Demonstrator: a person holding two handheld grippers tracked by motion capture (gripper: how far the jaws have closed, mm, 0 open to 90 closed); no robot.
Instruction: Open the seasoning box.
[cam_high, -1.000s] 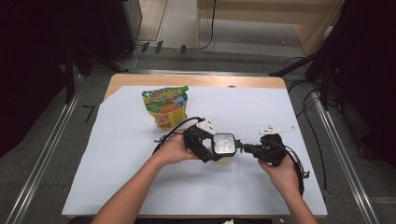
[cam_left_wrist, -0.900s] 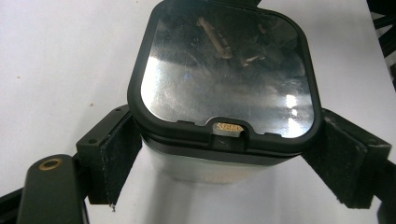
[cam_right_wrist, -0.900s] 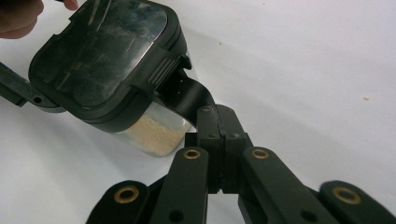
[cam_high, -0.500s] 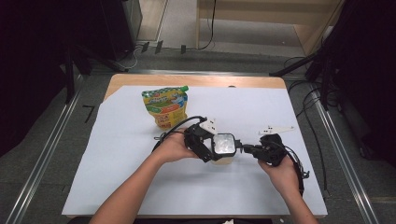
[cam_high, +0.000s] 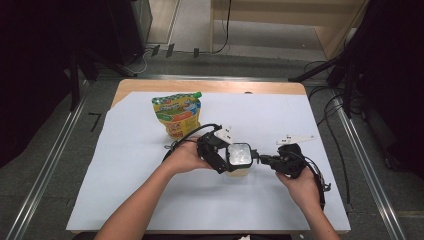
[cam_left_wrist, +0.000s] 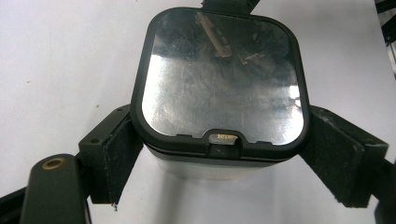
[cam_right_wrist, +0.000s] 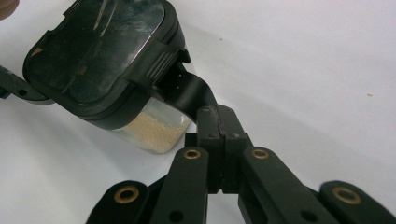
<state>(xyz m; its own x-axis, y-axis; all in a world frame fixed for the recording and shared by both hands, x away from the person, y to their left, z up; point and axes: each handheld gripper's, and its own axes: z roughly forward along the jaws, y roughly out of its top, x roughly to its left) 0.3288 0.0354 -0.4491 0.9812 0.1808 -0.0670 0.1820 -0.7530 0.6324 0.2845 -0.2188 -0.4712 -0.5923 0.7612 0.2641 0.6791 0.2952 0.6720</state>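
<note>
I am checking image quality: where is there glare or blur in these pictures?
High view: soft overall, the container lid bright with glare. Left gripper view: the lid mirrors overhead light and shows scratches; sharp. Right gripper view: the right tongs look slightly soft up close; the lid reflects less.

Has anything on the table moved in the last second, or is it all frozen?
Nothing visibly changed. The left gripper still clamps the sides of the clear container, and the right gripper still pinches the latch tab on its black lid. The colourful pouch stands where it stood, on the white sheet.
</note>
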